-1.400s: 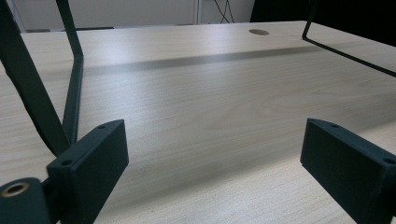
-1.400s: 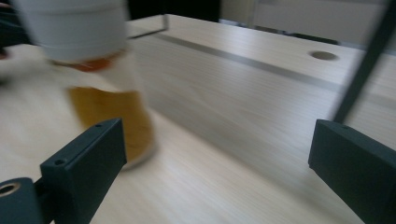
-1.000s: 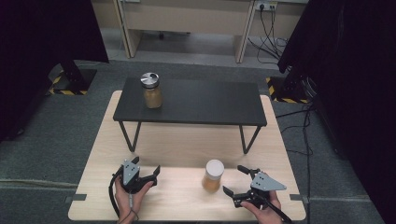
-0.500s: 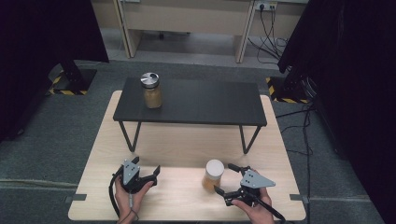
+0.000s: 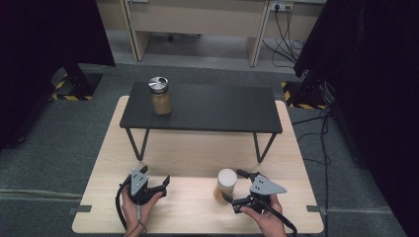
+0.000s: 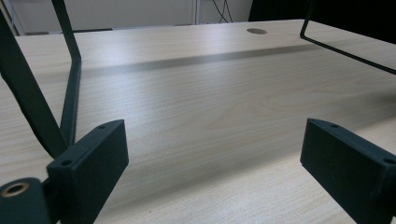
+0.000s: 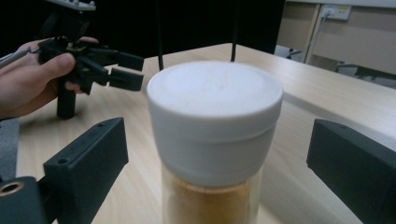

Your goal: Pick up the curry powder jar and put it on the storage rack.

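Cylindrical glass jar [image 7: 212,140], smooth white lid, between spread right gripper [image 7: 215,172] jaws.

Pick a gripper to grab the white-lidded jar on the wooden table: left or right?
Right. The right gripper is open with the white-lidded jar between its jaws. The left gripper is also open but faces bare table, well off to the jar's side.

I see a pale wood-grain counter [image 6: 224,107] with a smooth, faintly sheeny finish. My right claw [image 7: 224,177] has matt black plastic jaws. The jar [image 7: 212,140] looks like clear glass under a matt white plastic lid [image 7: 215,102]; the far jar's lid [image 5: 158,84] is shiny metal.
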The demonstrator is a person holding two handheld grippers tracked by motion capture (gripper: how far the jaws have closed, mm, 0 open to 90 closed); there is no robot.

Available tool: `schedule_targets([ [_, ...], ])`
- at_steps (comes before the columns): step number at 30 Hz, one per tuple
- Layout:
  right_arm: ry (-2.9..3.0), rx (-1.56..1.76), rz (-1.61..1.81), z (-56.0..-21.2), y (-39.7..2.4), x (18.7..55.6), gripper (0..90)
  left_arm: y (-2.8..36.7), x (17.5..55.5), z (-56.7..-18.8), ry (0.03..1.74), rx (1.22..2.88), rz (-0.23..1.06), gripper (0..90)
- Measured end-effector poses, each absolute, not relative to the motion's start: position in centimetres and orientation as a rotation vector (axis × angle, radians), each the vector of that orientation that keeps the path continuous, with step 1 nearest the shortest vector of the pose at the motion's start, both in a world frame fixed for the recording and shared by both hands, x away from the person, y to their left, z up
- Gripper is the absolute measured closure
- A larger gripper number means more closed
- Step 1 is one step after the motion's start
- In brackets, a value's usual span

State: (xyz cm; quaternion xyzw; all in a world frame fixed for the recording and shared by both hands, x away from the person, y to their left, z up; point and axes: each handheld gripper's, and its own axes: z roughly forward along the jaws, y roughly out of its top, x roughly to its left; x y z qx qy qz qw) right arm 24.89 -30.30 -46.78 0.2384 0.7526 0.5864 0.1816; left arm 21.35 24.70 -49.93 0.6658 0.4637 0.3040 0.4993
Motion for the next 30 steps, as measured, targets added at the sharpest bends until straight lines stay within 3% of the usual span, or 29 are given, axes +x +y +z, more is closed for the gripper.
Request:
schedule_targets([
  [13,2.088,0.631,1.687,-47.7,-29.7,26.0,20.0,24.8,21.4,-49.9,1.121,1.612,0.731,6.8],
  [19,2.090,0.594,1.749,-48.5,-29.7,26.7,33.8,24.8,21.4,-49.9,1.121,1.611,0.731,6.8],
  [30,2.083,0.608,1.735,-48.3,-29.4,26.4,34.1,24.8,21.4,-49.9,1.122,1.610,0.728,6.8],
])
